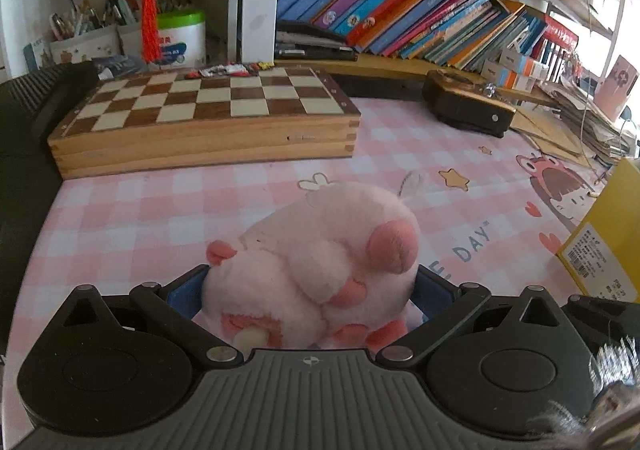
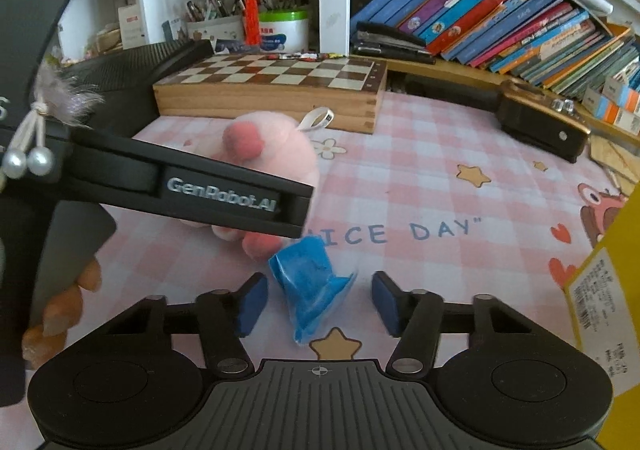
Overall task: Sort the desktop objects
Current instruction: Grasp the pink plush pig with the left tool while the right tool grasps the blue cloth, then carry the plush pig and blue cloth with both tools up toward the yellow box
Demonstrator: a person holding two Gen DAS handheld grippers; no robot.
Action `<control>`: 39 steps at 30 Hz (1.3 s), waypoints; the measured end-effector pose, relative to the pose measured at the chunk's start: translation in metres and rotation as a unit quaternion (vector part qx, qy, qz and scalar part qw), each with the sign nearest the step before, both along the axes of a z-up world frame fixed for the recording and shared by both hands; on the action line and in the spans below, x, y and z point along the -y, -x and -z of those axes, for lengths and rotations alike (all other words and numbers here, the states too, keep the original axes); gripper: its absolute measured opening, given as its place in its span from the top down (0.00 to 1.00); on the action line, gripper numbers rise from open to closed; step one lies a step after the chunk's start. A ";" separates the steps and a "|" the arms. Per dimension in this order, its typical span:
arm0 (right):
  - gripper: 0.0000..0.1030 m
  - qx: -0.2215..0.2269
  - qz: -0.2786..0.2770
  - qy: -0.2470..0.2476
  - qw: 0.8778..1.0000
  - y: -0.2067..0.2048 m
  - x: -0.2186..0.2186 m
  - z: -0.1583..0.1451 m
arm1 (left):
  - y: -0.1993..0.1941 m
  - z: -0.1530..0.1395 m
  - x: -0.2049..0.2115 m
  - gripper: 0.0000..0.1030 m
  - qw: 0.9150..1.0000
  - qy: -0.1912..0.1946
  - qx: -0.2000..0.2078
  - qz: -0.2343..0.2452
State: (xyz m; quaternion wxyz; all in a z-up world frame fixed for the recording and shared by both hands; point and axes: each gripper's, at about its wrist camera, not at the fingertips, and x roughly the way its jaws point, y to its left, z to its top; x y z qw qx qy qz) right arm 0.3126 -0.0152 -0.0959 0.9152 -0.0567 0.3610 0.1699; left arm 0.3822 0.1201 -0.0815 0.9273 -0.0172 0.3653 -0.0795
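A pink plush toy (image 1: 320, 250) lies on the pink checked desk mat (image 1: 140, 218). My left gripper (image 1: 310, 290) stands wide around it, a blue pad at each side of the toy, and I see no squeeze. In the right wrist view the left gripper's black finger (image 2: 224, 194) crosses in front of the plush toy (image 2: 276, 146). A crumpled blue wrapper (image 2: 312, 282) lies on the mat between the pads of my right gripper (image 2: 319, 304). The left pad is close to it, and a gap shows at the right pad (image 2: 386, 302).
A wooden chessboard box (image 1: 208, 130) stands behind the plush, and a black and wood stapler (image 1: 468, 106) lies at the back right. A yellow box (image 1: 608, 242) stands on the right, a black slab (image 1: 24, 130) on the left. Leaning books (image 1: 400, 10) and pen pots (image 1: 180, 38) fill the shelf.
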 end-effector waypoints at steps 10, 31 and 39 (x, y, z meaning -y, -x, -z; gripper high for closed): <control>0.69 0.004 -0.004 -0.013 1.000 0.010 0.003 -0.011 | 0.017 -0.014 -0.005 0.13 1.000 -0.005 0.021 0.006; 0.69 0.037 0.034 -0.021 0.998 0.102 0.065 -0.076 | 0.131 -0.086 -0.006 0.13 0.993 0.066 0.071 0.062; 0.70 0.026 0.064 -0.028 0.997 0.138 0.088 -0.089 | 0.168 -0.099 0.010 0.13 0.988 0.085 0.067 0.108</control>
